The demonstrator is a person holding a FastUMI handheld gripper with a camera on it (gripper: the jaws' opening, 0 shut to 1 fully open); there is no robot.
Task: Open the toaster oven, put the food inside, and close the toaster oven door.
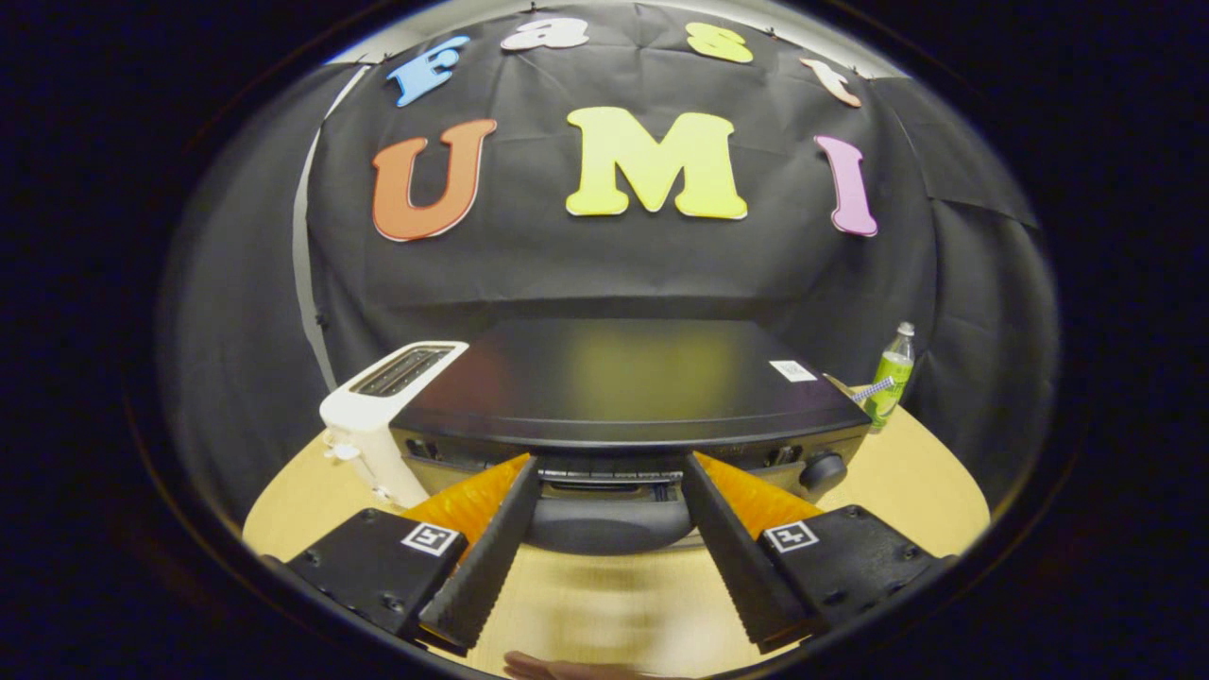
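Observation:
The black toaster oven (623,378) stands on the wooden table (926,472) right in front of me, seen from above its front edge. Its dark rounded door handle (609,527) lies between my fingers, which do not press on it. My gripper (612,465) is open, with its tips close up at the oven's upper front, by a strip of metal slats (609,475). I cannot tell whether the door is ajar. A round knob (824,469) sits on the front, right of the right finger.
A white slot toaster (378,416) stands against the oven's left side. A green bottle (893,373) stands behind the oven's right corner. Part of a person's hand (557,669) shows low down, nearer than the fingers.

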